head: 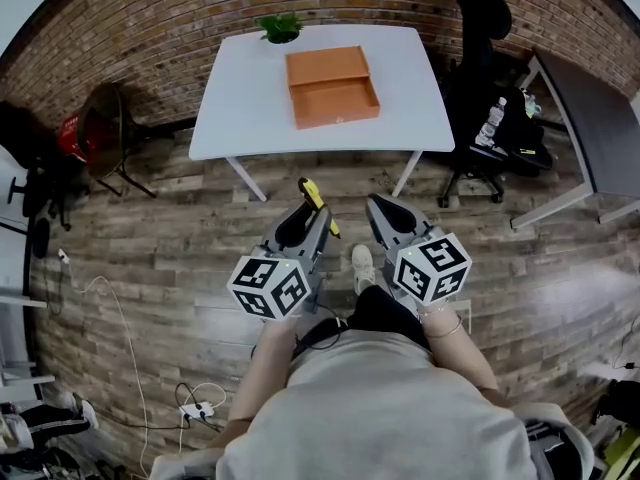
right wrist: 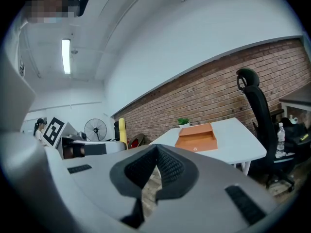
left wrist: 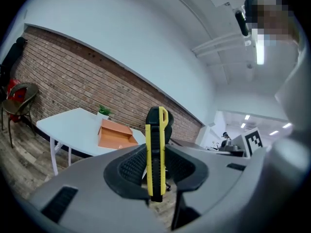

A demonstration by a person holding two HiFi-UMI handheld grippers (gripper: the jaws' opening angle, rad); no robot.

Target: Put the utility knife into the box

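Note:
A yellow and black utility knife [left wrist: 156,152] stands upright between the pads of my left gripper [left wrist: 156,171], which is shut on it. In the head view the utility knife [head: 315,201] sticks out forward of the left gripper [head: 303,220], held over the wooden floor short of the table. The orange box [head: 331,87] lies open with its lid folded back on the white table [head: 240,108]. This box [left wrist: 115,134] also shows in the left gripper view and, as the box [right wrist: 197,137], in the right gripper view. My right gripper [right wrist: 155,168] is shut and holds nothing; it [head: 385,213] hangs beside the left one.
A small green plant [head: 279,28] stands at the table's far edge. A black office chair [head: 485,118] and a grey desk [head: 590,118] are to the right. A folding chair [head: 105,128] stands left by the brick wall. Cables [head: 195,398] lie on the floor near the person's feet.

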